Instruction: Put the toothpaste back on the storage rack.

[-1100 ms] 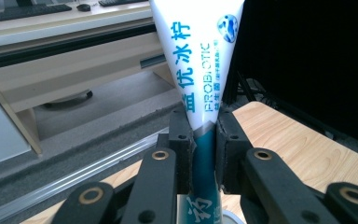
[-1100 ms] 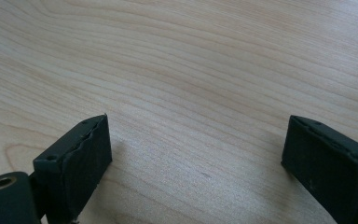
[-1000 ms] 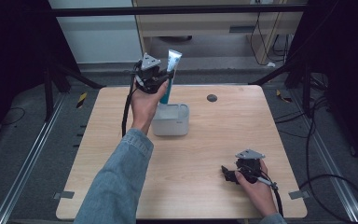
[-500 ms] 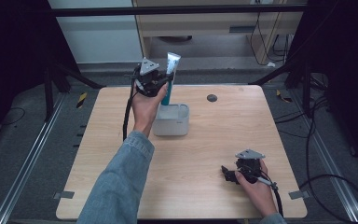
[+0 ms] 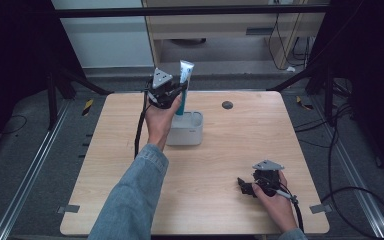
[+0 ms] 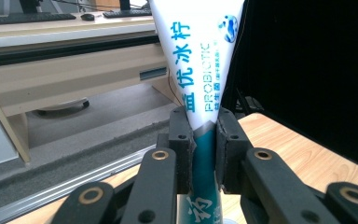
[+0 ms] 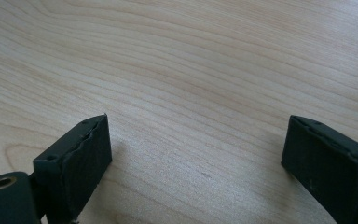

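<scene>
left gripper (image 5: 176, 92) raised over the far left-centre of the wooden table (image 5: 230, 150), held by the left hand (image 5: 159, 120) with a denim sleeve (image 5: 130, 200) behind it; seen in the left gripper view (image 6: 204, 140) clamped tight on the toothpaste tube (image 6: 200, 60), jaws pressing both sides where the white body turns teal. tube (image 5: 184, 85) upright, flat crimped end up, white with blue lettering, lower teal part reaching down toward the white holder (image 5: 186, 130); cannot tell whether the bottom end touches the holder. holder sitting on the table just right of the left hand, open at the top. farther right, near the far edge, a small dark round spot (image 5: 227, 105) on the table, well apart from the holder. at the near right, right gripper (image 5: 244, 184) lying low on the table in the right hand (image 5: 275, 200), pointing left; in the right gripper view (image 7: 196, 154) jaws spread wide with bare wood grain between them, gripping nothing
</scene>
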